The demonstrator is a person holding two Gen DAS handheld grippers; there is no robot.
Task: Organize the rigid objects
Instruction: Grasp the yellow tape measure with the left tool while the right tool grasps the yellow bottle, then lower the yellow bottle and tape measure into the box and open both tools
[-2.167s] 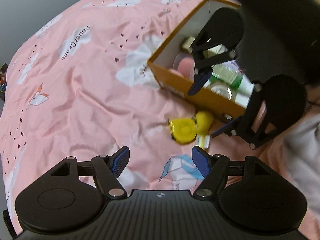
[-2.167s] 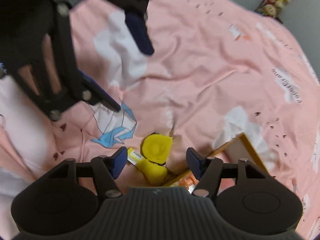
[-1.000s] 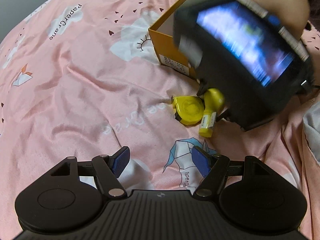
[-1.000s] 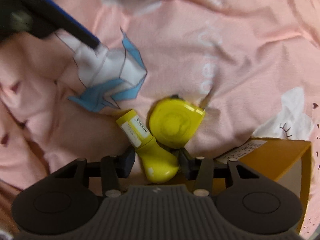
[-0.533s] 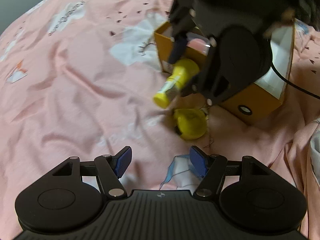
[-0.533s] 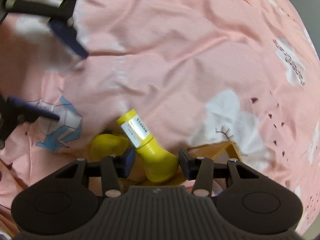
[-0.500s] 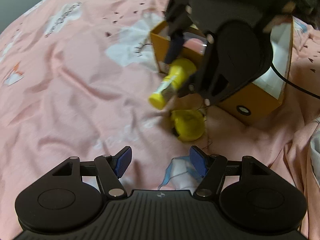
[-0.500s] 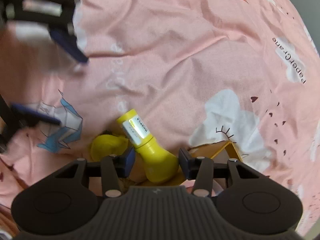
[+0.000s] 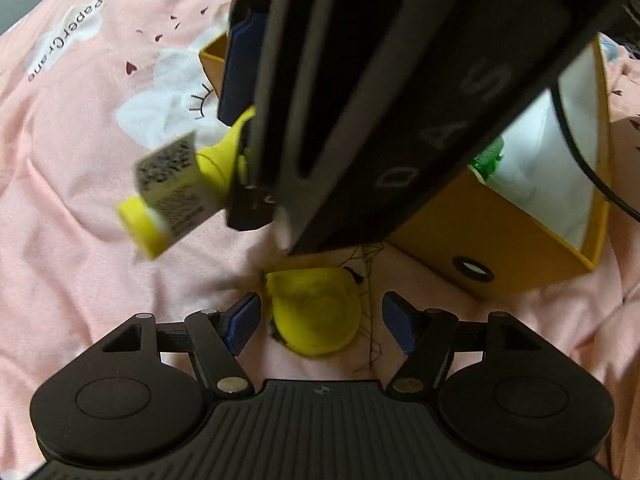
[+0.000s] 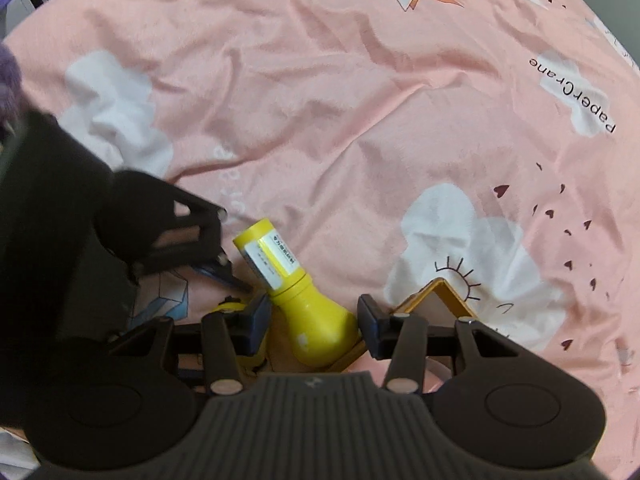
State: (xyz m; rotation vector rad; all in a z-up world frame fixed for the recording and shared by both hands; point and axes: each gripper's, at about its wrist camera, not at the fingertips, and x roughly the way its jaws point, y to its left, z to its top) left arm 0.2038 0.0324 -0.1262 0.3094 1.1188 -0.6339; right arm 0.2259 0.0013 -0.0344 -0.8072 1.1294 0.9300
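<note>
Left wrist view: left gripper fingers apart around the yellow tape measure on the bed, unboxed; right wrist view: right gripper fingers clamped on the yellow bottle, beside the orange box, not yet inside.

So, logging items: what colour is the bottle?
Yellow, white label; bottle shows best in the right wrist view.

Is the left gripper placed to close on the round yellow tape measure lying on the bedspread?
Probably yes: the left gripper is open, its fingers flanking the tape measure. The right gripper, holding the yellow bottle, hangs above, not between.
</note>
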